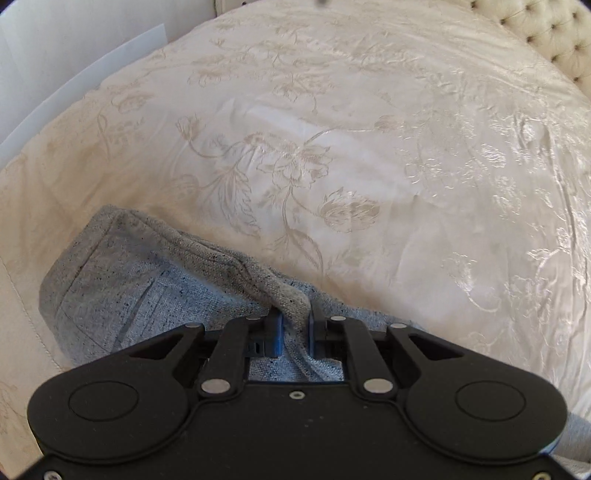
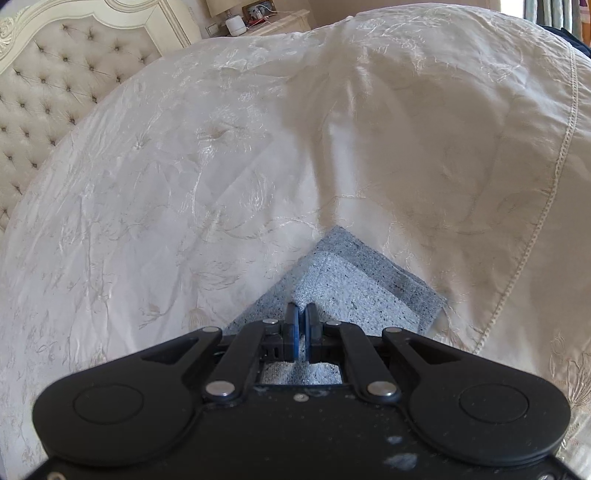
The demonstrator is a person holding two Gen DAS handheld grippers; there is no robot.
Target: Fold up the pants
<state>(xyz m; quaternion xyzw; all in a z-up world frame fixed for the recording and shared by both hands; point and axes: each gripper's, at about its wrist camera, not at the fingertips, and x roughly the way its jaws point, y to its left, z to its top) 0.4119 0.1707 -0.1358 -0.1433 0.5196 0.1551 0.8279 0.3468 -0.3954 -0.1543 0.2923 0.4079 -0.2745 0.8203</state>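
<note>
Grey speckled pants (image 1: 140,280) lie on a cream embroidered bedspread (image 1: 332,147). In the left wrist view my left gripper (image 1: 295,325) is shut on a bunched fold of the grey fabric, which rises between its blue pads. The waist end spreads out to the left, with a pocket seam showing. In the right wrist view my right gripper (image 2: 303,325) is shut on a thin edge of the pants (image 2: 343,280). A cuffed leg end with a darker hem band reaches forward from that gripper in a point.
A tufted cream headboard (image 2: 55,85) stands at the upper left of the right wrist view. Behind it is a nightstand (image 2: 280,20) with a lamp and small items. The bedspread's stitched border (image 2: 546,199) runs down the right side. A white wall panel (image 1: 74,74) flanks the bed.
</note>
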